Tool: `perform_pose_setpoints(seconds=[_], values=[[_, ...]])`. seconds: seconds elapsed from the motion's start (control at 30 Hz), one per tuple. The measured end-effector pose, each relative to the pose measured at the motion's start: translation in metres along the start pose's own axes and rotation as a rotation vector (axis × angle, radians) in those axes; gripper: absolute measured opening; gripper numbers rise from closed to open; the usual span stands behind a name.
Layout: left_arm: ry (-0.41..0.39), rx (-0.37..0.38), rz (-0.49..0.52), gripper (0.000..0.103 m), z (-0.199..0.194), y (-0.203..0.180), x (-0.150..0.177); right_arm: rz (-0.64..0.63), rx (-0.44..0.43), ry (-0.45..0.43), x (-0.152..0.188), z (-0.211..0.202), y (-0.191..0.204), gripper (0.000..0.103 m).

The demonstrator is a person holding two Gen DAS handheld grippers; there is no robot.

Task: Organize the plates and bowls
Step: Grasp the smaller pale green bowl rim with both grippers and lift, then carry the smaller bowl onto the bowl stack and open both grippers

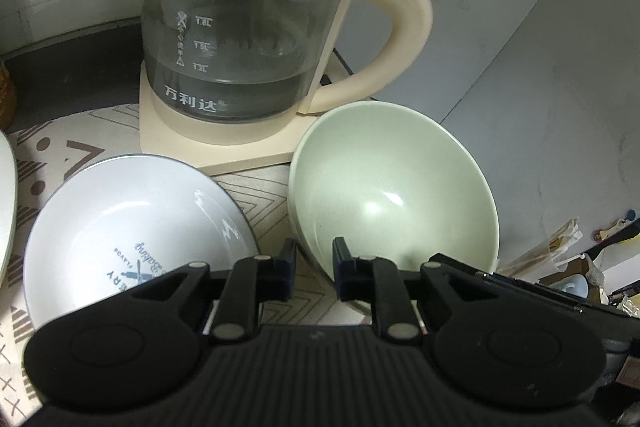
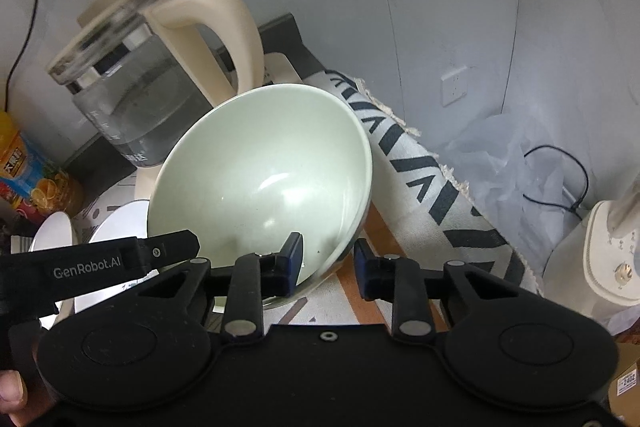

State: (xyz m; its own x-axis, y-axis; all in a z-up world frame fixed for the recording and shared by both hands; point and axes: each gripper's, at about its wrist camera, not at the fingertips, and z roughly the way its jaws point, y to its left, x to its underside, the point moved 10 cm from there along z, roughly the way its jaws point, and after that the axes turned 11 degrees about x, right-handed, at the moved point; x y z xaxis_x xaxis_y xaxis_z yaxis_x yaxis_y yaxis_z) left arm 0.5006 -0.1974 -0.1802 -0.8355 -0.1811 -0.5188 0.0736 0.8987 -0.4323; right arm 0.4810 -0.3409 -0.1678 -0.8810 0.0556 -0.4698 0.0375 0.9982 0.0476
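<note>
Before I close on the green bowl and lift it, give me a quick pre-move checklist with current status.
1. Right gripper open: ok.
2. Green bowl rim between its jaws: ok.
3. Left gripper open, straddling the rim's other side: ok.
4. Bowl sitting flat: not ok, tilted.
5. Clearance from kettle: cannot tell, very close behind.
6. White bowl apart from the green one: ok.

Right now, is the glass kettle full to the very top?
No, the water in the glass kettle only reaches about the lowest printed mark, well below the metal band.
</note>
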Motion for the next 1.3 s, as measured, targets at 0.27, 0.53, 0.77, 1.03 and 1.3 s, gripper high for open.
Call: perform_pose_setpoints(seconds=[0.27, 0.53, 0.77, 1.03, 1.3], values=[[-0.049, 0.007, 0.029, 0.017, -0.028, -0.013, 0.003, -0.009, -0.011, -0.061, 0.0, -0.03, 0.001, 0.027], [-0.096, 0.017, 0.042, 0.017, -0.062, -0.029, 0.013, -0.004, -0.025, -0.114, 0.005, -0.064, 0.0, 0.027], [-0.128, 0.041, 0.043, 0.017, -0.093, -0.04, 0.027, -0.005, -0.028, -0.141, 0.02, -0.093, -0.002, 0.027], [-0.158, 0.039, 0.036, 0.017, -0.129, -0.042, 0.047, -0.038, -0.039, -0.189, 0.037, -0.133, 0.009, 0.027], [-0.182, 0.043, 0.034, 0.017, -0.161, -0.042, 0.067, -0.028, -0.062, -0.208, 0.054, -0.16, 0.014, 0.027]])
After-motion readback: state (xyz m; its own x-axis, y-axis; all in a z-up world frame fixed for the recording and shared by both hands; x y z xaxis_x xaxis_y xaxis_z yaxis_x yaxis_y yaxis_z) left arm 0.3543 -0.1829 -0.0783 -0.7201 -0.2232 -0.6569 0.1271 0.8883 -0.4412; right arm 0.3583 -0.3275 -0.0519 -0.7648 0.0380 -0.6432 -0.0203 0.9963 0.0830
